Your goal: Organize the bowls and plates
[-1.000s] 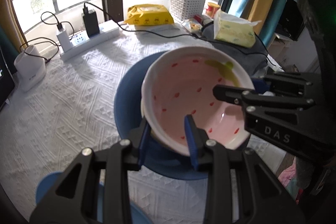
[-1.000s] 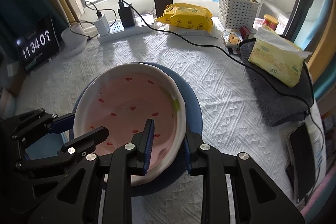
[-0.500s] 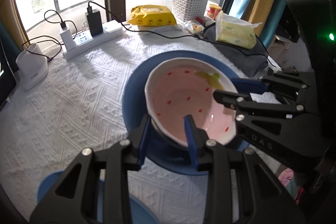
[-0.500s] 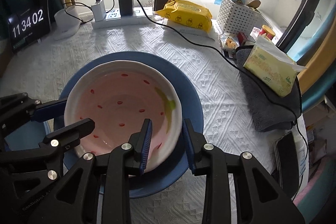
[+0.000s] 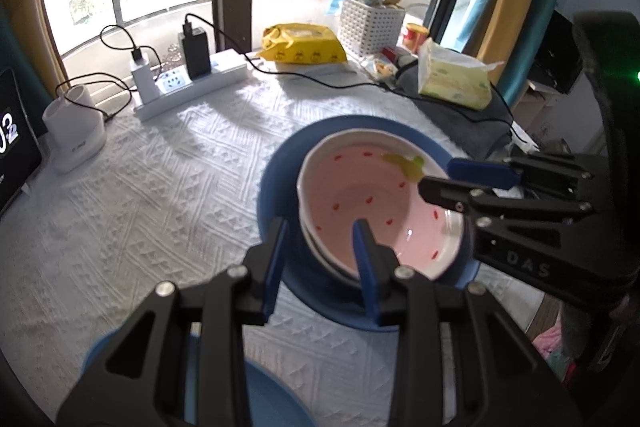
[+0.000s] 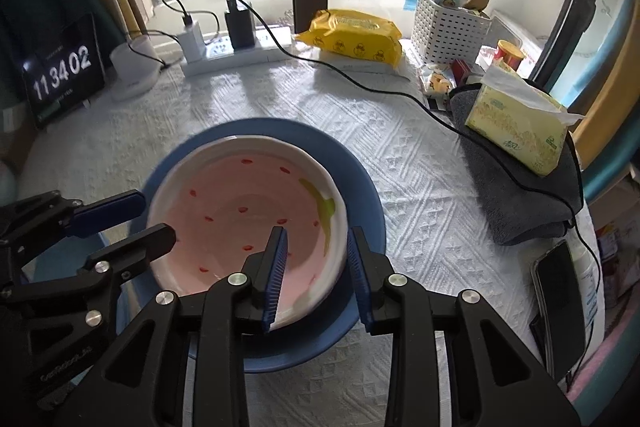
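pink bowl (image 6: pixel 248 223) rim between both tools' fingers

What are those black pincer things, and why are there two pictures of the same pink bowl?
They are two claws, and a person holds one in each hand. Each claw has a small camera looking along its fingers, so you get two pictures: one from the left claw and one from the right claw. Each picture also shows the other claw at its side.

The pink bowl sits on a blue plate on a table with a white cloth. Each claw has the bowl's rim between its fingers, but neither seems to squeeze it.

Farther back are a clock, a power strip, a yellow pack, a basket and tissues.
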`<state>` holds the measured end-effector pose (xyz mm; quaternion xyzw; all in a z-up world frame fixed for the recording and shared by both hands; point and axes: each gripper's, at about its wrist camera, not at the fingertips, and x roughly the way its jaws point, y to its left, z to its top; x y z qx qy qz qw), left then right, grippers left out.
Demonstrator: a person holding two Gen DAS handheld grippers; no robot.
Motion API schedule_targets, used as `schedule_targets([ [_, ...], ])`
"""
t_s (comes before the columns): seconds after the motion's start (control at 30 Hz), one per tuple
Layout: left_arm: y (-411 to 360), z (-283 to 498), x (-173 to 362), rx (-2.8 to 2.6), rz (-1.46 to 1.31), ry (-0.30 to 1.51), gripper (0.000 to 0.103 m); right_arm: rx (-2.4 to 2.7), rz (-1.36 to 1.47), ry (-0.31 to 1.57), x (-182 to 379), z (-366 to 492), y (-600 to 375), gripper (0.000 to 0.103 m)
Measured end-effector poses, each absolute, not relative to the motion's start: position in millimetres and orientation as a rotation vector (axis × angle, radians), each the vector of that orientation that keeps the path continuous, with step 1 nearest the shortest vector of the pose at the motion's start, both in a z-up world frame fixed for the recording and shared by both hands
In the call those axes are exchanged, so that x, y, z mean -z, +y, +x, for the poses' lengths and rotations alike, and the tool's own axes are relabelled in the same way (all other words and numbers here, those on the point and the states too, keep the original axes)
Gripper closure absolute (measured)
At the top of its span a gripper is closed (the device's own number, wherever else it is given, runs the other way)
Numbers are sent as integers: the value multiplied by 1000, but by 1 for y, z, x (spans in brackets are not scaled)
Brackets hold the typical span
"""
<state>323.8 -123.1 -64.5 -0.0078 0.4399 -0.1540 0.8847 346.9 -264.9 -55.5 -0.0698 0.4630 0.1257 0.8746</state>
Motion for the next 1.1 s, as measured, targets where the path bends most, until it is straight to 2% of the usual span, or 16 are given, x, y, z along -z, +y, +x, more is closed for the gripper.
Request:
schedule_targets([
  [0.5, -119, 324, 45, 315, -38, 881, 67, -330, -93, 897, 27, 336, -260, 70],
  [0.73, -113, 325, 31, 316, -73, 850, 59, -335, -67, 872, 17, 332, -266, 70],
  [1.1, -110, 328, 18, 314, -80, 825, 58, -299, -27, 846, 8, 334, -289, 69],
])
